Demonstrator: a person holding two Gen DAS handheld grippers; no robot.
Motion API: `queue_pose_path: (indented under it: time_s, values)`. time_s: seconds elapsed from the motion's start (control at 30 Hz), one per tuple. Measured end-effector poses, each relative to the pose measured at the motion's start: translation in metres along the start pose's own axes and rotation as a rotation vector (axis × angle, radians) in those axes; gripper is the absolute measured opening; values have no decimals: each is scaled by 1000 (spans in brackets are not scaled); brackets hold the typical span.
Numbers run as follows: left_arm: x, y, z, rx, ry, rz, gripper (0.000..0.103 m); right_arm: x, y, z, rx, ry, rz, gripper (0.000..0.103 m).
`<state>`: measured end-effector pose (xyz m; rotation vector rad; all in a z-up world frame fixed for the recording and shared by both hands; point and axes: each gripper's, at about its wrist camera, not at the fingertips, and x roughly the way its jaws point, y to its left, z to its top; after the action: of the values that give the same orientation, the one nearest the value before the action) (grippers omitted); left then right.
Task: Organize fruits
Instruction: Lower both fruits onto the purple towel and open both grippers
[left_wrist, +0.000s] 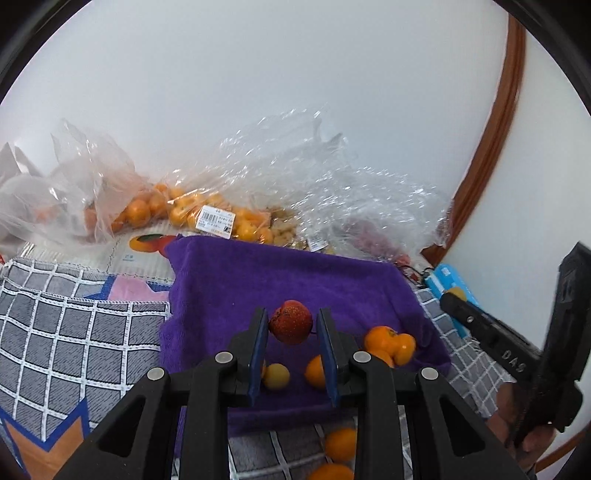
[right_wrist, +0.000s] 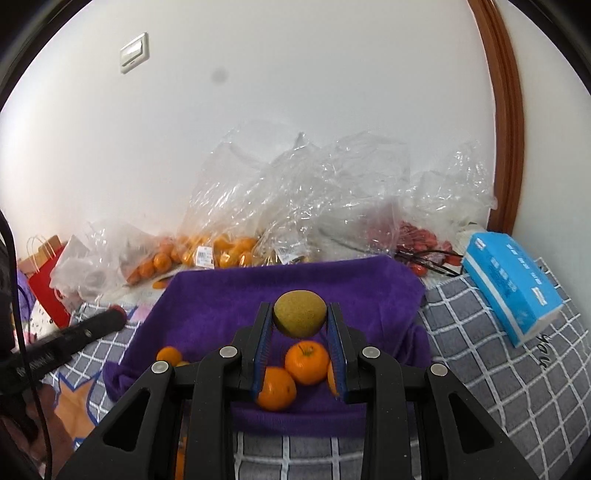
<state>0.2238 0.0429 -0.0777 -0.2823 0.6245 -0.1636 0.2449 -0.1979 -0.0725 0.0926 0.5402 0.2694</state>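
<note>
Left gripper (left_wrist: 290, 325) clamped on round red speckled fruit (left_wrist: 290, 321), held between blue pads above purple fleece towel (left_wrist: 280, 273). Right gripper (right_wrist: 300, 317) clamped on round brownish-green fruit (right_wrist: 300, 313), also lifted over same towel (right_wrist: 221, 306). Small oranges on towel: cluster (left_wrist: 389, 341) right of left gripper, one pale yellow fruit (left_wrist: 276, 376) and one orange (left_wrist: 316, 371) below red fruit; in right view, two oranges (right_wrist: 291, 373) under gripper, one more (right_wrist: 169, 355) near towel's left edge. Towel spread on grey grid-patterned blanket (left_wrist: 74, 332). Clear plastic bags of oranges (left_wrist: 192, 210) along white wall behind towel. Blue tissue box (right_wrist: 511, 286) on blanket right of towel. Red paper bag (right_wrist: 46, 273) far left.
</note>
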Motion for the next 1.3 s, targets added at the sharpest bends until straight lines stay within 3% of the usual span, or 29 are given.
queue_pose_path:
  time_s: [0.37, 0.6, 0.77, 1.17, 1.3]
  values:
    - [35, 15, -20, -21, 54, 32, 26, 41, -1, -24, -43, 74, -14, 29]
    - [42, 25, -22, -64, 72, 17, 26, 48, -6, -31, -37, 98, -18, 29]
    - [46, 21, -25, -31, 70, 51, 26, 55, -2, -36, -63, 118, -34, 29]
    - [45, 24, -24, -57, 64, 33, 26, 59, 0, -42, -93, 125, -64, 30]
    - [45, 24, -24, -65, 64, 26, 31, 58, 1, -42, -99, 123, -63, 36]
